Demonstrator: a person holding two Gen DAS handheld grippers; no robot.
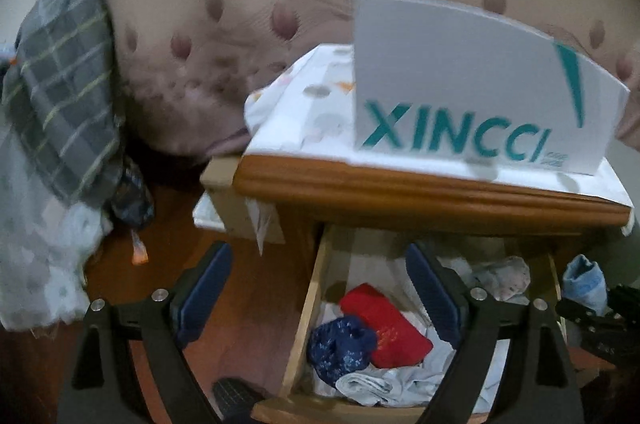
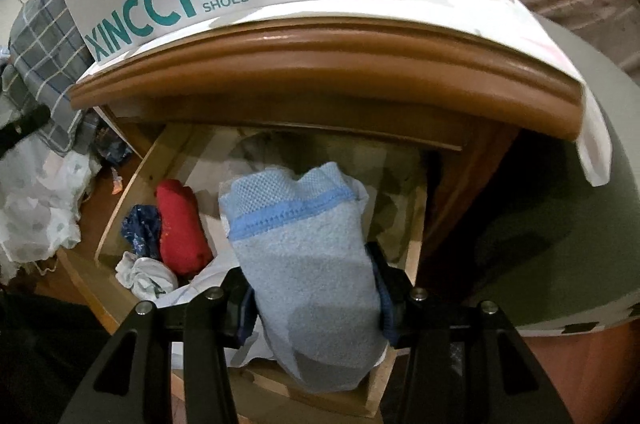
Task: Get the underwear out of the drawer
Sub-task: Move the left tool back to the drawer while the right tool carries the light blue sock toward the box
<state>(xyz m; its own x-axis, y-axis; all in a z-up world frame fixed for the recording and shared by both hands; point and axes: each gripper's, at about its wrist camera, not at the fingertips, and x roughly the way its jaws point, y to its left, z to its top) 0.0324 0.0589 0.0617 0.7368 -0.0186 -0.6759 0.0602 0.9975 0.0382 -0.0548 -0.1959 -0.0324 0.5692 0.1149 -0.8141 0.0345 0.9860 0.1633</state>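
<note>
1. Jaws on my right gripper (image 2: pixel 316 308) are clenched on a light blue garment (image 2: pixel 304 256), lifted over the open drawer (image 2: pixel 120 208).
2. My left gripper (image 1: pixel 320 300) hovers above that drawer with nothing between its spread jaws.
3. One piece is out, I judge; a red piece (image 1: pixel 384 324), a dark blue piece (image 1: pixel 340 348) and pale cloth (image 1: pixel 400 380) remain inside.
4. Beyond are the wooden nightstand (image 2: pixel 320 64), a shoe box (image 1: pixel 460 84) on top, and the wood floor (image 1: pixel 224 296).

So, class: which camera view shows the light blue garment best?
The right wrist view: the light blue garment fills the centre, clamped in the right tongs. The left wrist view catches only a small piece at its right edge.
</note>
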